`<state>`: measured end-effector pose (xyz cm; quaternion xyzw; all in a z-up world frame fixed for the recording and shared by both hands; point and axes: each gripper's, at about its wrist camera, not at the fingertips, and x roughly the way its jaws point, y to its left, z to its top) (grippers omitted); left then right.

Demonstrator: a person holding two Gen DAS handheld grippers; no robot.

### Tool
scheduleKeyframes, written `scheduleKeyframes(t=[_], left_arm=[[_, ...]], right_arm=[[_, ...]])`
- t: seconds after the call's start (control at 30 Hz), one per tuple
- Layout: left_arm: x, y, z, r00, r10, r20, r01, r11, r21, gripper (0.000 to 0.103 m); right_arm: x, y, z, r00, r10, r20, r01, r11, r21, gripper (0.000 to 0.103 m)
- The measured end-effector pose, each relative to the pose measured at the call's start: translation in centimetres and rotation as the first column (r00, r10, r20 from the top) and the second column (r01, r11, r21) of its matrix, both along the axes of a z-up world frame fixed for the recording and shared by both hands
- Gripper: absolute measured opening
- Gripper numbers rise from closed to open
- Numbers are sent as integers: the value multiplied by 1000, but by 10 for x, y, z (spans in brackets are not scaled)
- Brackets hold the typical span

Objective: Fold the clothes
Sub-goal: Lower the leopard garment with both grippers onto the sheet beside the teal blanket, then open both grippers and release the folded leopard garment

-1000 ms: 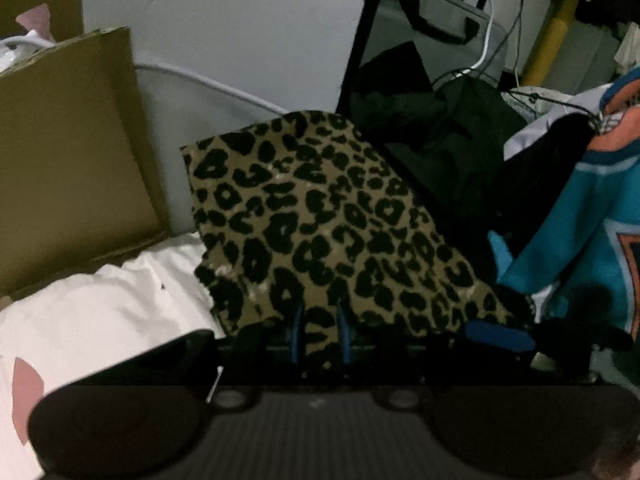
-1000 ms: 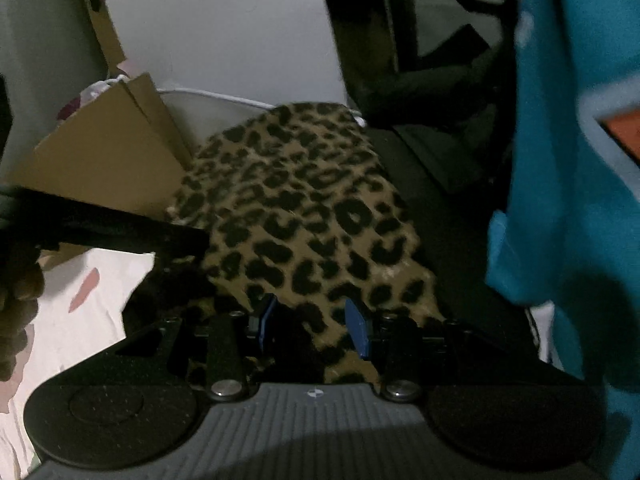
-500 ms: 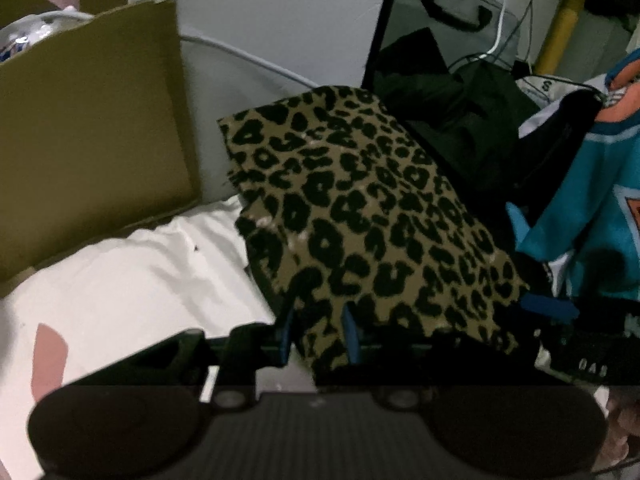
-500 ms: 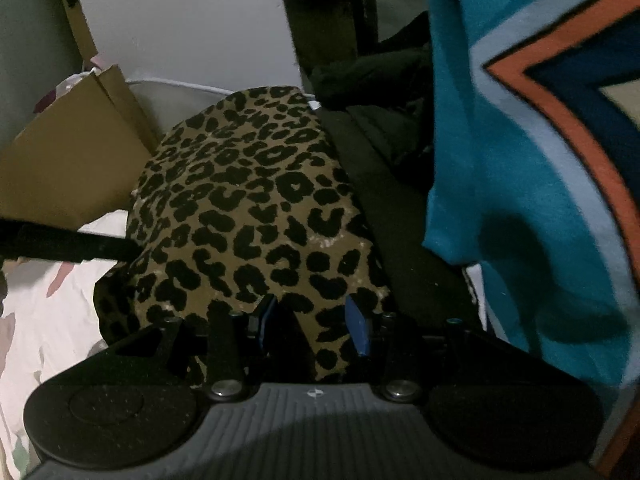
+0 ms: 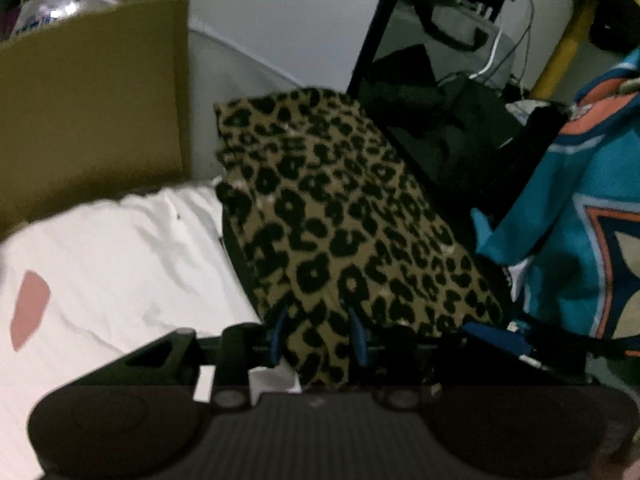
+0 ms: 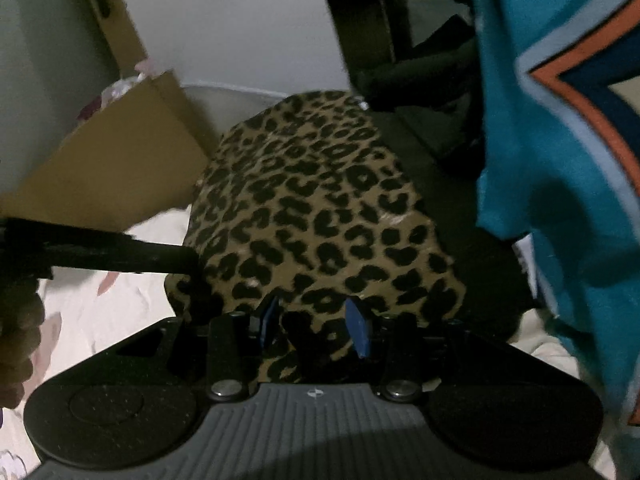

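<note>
leopard-print garment [image 5: 340, 216]: from your left wrist camera you see one of it, draped in a sloping sheet over the white bedsheet [image 5: 120, 264], its far end reaching toward the one brown cardboard box [image 5: 92, 112] and the black frame at the back. your left gripper [image 5: 318, 334] points forward and level, low at the near edge of the cloth; its two blue fingers [image 5: 276, 336] stand on either side of a fold of the print and pinch it. one teal jersey [image 5: 580, 216] with orange trim hangs at the right, just beside the garment. a second blue-tipped tool [image 5: 496, 340] shows low at the right, touching the cloth's near right corner. one pink mark sits on the sheet at the left.

from your right wrist camera the same single garment [image 6: 320, 216] bulges up in front of you, over the bedsheet [image 6: 100, 304]. your right gripper [image 6: 314, 322] is level and aimed at its near edge; the two blue fingers [image 6: 358, 330] are clamped on a fold of the cloth. the jersey [image 6: 560, 140] fills the right side, the one box [image 6: 120, 168] lies at the left. a black bar [image 6: 100, 252] comes in from the left and meets the garment's left edge, with part of a hand [image 6: 16, 344] under it.
</note>
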<state>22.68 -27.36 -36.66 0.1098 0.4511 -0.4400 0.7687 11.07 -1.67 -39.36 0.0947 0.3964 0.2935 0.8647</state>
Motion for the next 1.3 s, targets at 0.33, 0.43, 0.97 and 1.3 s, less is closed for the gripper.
scheduleKeyframes(t=[0.33, 0.43, 0.97, 1.3], left_arm=[[-11, 12, -14, 1000, 18, -2, -18, 998, 58, 17], [-10, 19, -11, 999, 35, -24, -34, 997, 64, 15], [-2, 34, 35, 995, 96, -16, -93, 982, 163, 95], [13, 46, 72, 983, 185, -19, -175, 953, 248, 101]], right_arm=[[-9, 15, -12, 996, 45, -71, -47, 999, -20, 28], [-10, 15, -8, 996, 36, -85, -37, 999, -2, 29], [4, 5, 30, 970, -31, -240, 40, 999, 33, 93], [3, 5, 70, 954, -34, -298, 34, 999, -5, 102]])
